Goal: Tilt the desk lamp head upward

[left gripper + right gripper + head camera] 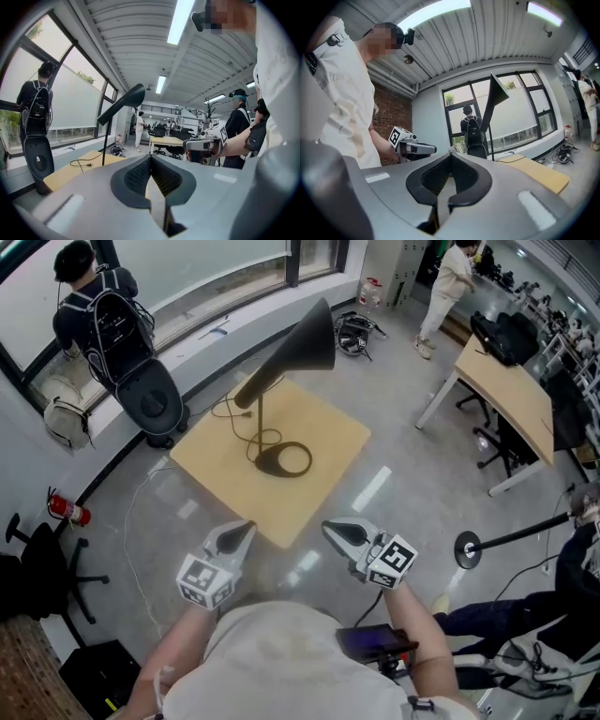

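A black desk lamp stands on a small wooden table (pixel 323 484). Its cone head (pixel 305 338) points down toward the left, and its ring base (pixel 284 459) rests near the table's middle. Both grippers hover short of the table's near edge, apart from the lamp. In the head view my left gripper (pixel 246 527) and right gripper (pixel 330 527) are shut with nothing between the jaws. The left gripper view shows the lamp head (pixel 123 103) far ahead, above its shut jaws. The right gripper view shows the lamp head (pixel 496 96) against the window.
A person with a backpack (pixel 98 310) stands at the window beside a black fan-like stand (pixel 152 399). A cord (pixel 141 512) trails over the floor at the table's left. A long desk (pixel 511 395) and a round-based pole (pixel 469 547) are at the right.
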The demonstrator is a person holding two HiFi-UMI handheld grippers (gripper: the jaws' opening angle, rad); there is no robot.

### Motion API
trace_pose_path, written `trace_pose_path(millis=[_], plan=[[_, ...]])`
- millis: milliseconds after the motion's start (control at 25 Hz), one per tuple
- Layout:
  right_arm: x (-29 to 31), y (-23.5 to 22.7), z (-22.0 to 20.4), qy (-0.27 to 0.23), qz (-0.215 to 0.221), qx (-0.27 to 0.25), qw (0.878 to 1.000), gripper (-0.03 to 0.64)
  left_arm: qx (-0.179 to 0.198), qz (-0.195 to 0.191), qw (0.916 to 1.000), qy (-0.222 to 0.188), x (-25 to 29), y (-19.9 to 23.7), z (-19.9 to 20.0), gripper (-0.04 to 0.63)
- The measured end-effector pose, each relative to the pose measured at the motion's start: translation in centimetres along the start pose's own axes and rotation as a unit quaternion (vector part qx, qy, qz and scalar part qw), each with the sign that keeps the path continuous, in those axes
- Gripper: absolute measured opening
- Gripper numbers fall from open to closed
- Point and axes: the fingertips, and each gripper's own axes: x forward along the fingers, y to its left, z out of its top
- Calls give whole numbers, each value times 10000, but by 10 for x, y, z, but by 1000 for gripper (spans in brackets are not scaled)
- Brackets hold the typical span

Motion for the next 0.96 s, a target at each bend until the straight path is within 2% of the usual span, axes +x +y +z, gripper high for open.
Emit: trace_pose_path(millis=[280,520,720,960], plan=[[-8,14,-18,64,93,156,9998,11,-8,37,10000,-16,-13,-20,-10,0],[-19,18,-21,-24,-17,180,9998,11,30,39,10000,0,-20,-31,-18,1],[-26,15,-21,-123,-77,154,9998,12,24,45,9999,-87,-14,-34,-17,1],[-40,8,-24,7,1,170,9999,12,-47,-6,9997,-226,-3,-53,-17,1]])
